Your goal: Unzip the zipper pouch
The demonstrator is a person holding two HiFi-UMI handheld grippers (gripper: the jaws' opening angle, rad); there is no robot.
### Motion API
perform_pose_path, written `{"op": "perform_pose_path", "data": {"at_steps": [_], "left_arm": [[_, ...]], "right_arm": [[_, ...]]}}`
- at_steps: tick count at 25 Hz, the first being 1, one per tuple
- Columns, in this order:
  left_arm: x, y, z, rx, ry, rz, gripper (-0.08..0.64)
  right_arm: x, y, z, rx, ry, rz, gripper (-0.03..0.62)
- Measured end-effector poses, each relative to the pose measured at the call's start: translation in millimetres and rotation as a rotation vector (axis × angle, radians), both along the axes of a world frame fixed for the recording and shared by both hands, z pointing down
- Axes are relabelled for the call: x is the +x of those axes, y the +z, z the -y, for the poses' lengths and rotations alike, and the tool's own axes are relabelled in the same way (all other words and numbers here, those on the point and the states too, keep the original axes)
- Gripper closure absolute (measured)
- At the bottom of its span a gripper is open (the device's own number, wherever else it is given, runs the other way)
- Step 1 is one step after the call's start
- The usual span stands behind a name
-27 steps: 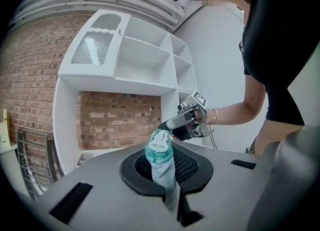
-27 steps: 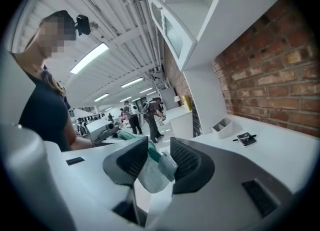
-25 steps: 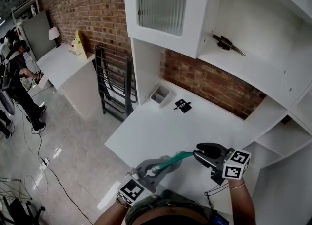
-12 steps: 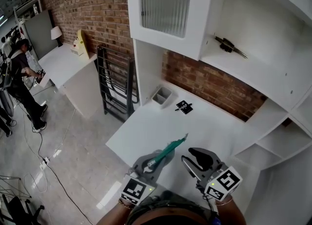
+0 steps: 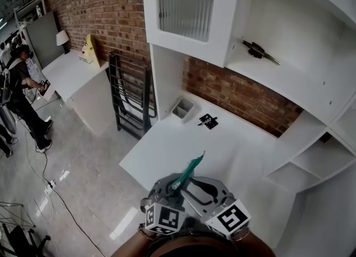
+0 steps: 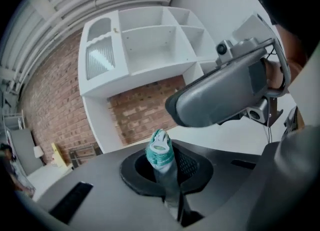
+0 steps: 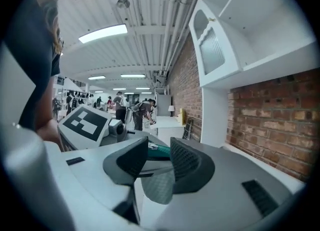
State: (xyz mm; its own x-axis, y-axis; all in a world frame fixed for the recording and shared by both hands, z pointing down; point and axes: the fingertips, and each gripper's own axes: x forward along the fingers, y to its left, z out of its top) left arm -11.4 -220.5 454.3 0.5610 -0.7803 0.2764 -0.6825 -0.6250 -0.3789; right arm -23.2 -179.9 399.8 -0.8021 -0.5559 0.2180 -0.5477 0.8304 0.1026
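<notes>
A white counter (image 5: pixel 183 144) runs under white shelving (image 5: pixel 289 55) against a brick wall (image 5: pixel 239 94), and the work goes on in the air above its near edge, at the bottom centre of the head view. The left gripper (image 5: pixel 177 184) has its jaws closed on one end of the teal zipper pouch (image 5: pixel 189 171), which sticks up and away from it, clear of the counter. The right gripper (image 5: pixel 192 191) sits just beside it, jaws partly apart and clamping nothing; in its own view the teal fabric only shows through the gap beyond them. The step in hand looks like lining up on the zipper pull, which I cannot make out. Next, the right jaws need to close on that tab and draw it along while the left holds firm. A second ago the right gripper was out at the pouch's far tip, at lower right, and the pouch lay flatter.
</notes>
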Motion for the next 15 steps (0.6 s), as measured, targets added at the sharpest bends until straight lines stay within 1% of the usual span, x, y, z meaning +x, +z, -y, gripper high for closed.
{"op": "perform_pose_path", "data": {"at_steps": [1,3,5,8,12,15], "left_arm": [[1,1,0,0.019,-0.003,0.053,0.551],[2,4,-1,0.050,-0.005,0.144,0.551],[2,6,0,0.063,-0.012,0.196,0.551],[0,10,1,0.061,-0.026,0.237,0.551],[-2,20,0,0.049,-0.029,0.284,0.551],[-4,25,-1,0.048,-0.032,0.307,0.551]], "right_arm": [[-4,3,-2,-0.003,-0.015,-0.028,0.454],[-12,5,-6,-0.013,-0.038,-0.042,0.453],[-18,6,-8,-0.030,-0.050,-0.046,0.451],[-22,12,-8,-0.033,-0.038,-0.070,0.449],[-22,18,-9,0.017,-0.028,-0.167,0.448],[-24,22,-10,0.032,-0.018,-0.175,0.448]]}}
